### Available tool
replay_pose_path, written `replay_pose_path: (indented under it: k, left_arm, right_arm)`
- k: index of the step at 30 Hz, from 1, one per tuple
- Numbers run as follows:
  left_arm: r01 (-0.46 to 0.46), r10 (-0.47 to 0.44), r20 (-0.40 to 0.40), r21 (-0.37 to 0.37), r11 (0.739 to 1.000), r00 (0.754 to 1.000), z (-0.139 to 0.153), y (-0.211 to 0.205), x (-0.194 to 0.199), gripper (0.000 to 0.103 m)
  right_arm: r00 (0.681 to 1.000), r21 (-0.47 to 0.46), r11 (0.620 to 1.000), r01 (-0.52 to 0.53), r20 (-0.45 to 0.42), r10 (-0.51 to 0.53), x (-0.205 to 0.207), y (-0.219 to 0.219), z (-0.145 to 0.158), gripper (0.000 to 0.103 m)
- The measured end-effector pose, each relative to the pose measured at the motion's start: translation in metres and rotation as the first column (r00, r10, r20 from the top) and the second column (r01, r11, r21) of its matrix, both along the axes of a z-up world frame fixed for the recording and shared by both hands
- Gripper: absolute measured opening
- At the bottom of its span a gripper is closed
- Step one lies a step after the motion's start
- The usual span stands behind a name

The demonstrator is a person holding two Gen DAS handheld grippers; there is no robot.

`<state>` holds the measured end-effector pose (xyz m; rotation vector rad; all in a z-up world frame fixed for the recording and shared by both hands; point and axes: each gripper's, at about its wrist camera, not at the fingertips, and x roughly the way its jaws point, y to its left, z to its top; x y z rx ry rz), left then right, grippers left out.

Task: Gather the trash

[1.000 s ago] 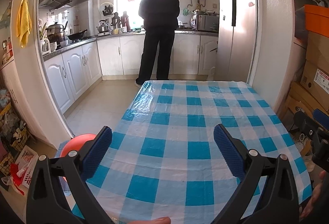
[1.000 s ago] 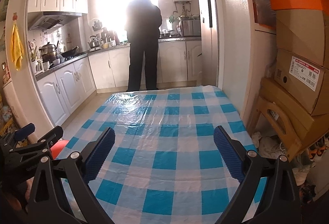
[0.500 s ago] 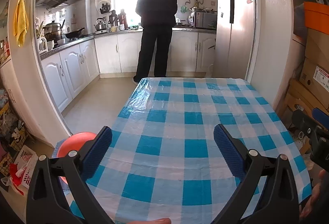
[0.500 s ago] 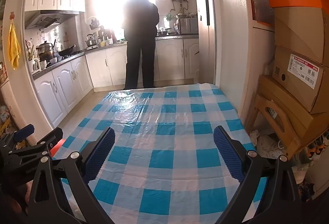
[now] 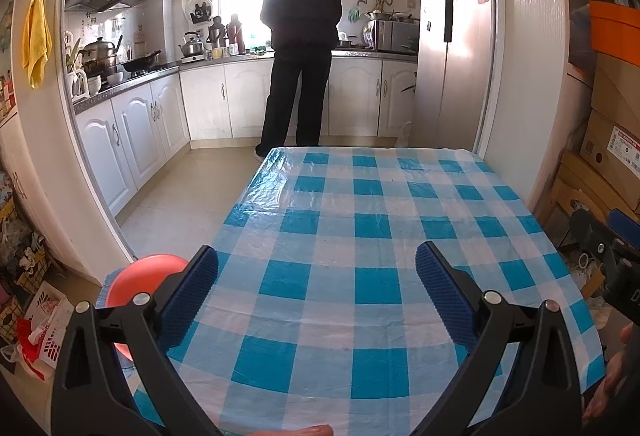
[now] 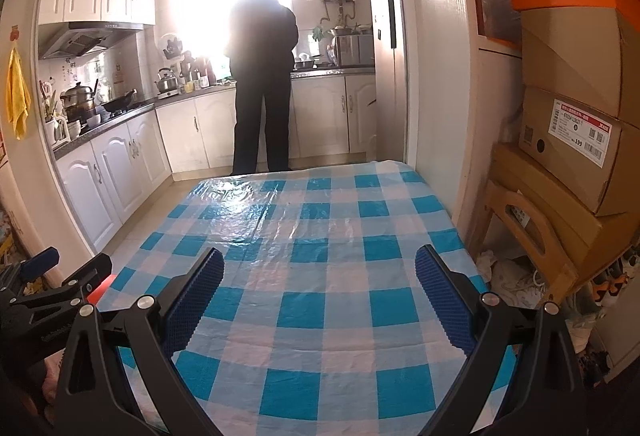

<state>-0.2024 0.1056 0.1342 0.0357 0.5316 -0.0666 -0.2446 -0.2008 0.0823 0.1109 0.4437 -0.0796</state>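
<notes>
1. Left gripper (image 5: 316,292) is held above the near end of the table; jaws spread wide, nothing between the blue pads (image 5: 192,292).
2. Right gripper (image 6: 318,294) is held likewise, jaws wide, nothing gripped.
3. Blue-white checked tablecloth (image 5: 360,236) under clear plastic is seen bare; no trash can be made out on it.
4. Red round stool (image 5: 144,276) is seen just beside the table's left edge.
5. Litter and bags (image 5: 36,332) are seen on the floor at far left; a person (image 5: 300,56) is seen at the counter, back turned.

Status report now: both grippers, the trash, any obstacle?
Left gripper open, right gripper open, both empty. No trash visible on table. Nothing in the way.
</notes>
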Motion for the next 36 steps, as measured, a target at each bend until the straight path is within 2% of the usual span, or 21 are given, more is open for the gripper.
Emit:
replay_pose_path:
  k: [27, 31, 36]
  left_arm:
    - [0.016, -0.016, -0.06, 0.009, 1.0, 0.998, -0.021, -0.013, 0.019, 0.099]
    - [0.052, -0.054, -0.098, -0.026, 0.998, 0.994, -0.03, -0.017, 0.028, 0.099]
    - [0.059, -0.059, -0.178, -0.008, 0.998, 0.982, -0.053, -0.034, 0.05, 0.099]
  right_arm:
    - [0.999, 0.02, 1.0, -0.001, -0.049, 0.002, 0.014, -0.006, -0.022, 0.096]
    - [0.996, 0.035, 0.999, -0.001, -0.085, 0.004, 0.024, -0.01, -0.032, 0.096]
    - [0.988, 0.063, 0.998, 0.008, -0.156, 0.001, 0.042, -0.022, -0.051, 0.096]
